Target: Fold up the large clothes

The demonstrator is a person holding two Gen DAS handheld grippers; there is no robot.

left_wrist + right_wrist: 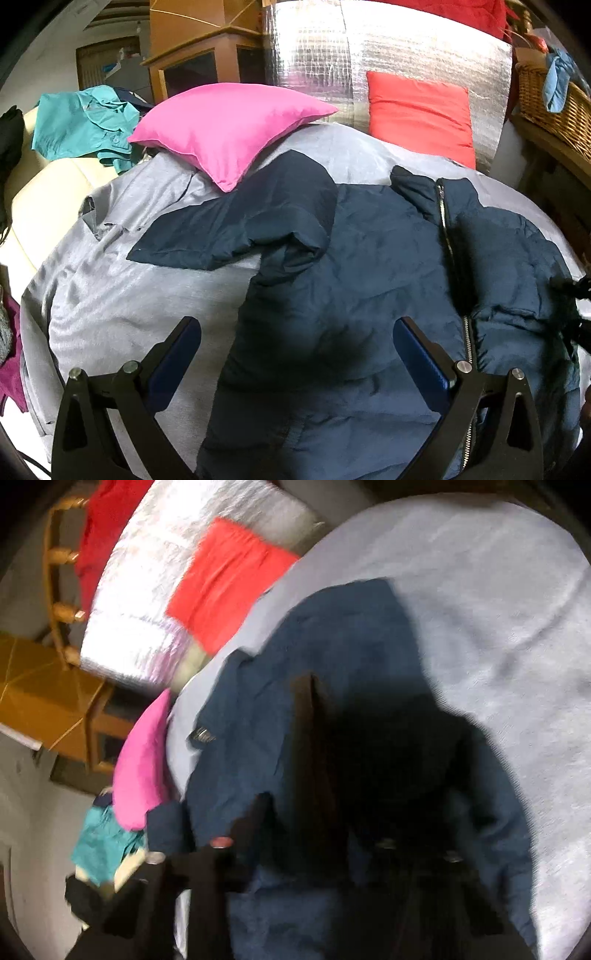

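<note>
A lived-in home bedroom: a bed under a grey cover, pink and red pillows, a wicker basket, a wooden cabinet, clothes heaped aside.

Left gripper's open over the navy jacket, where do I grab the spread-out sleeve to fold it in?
Grip the sleeve at its cuff end, coming from the bare grey sheet side. The cuff lies flat and free there, pointing away from the jacket body, clear of the pink pillow.

A grey-covered bed fills the room; wooden cabinet behind; wicker basket beside.
</note>
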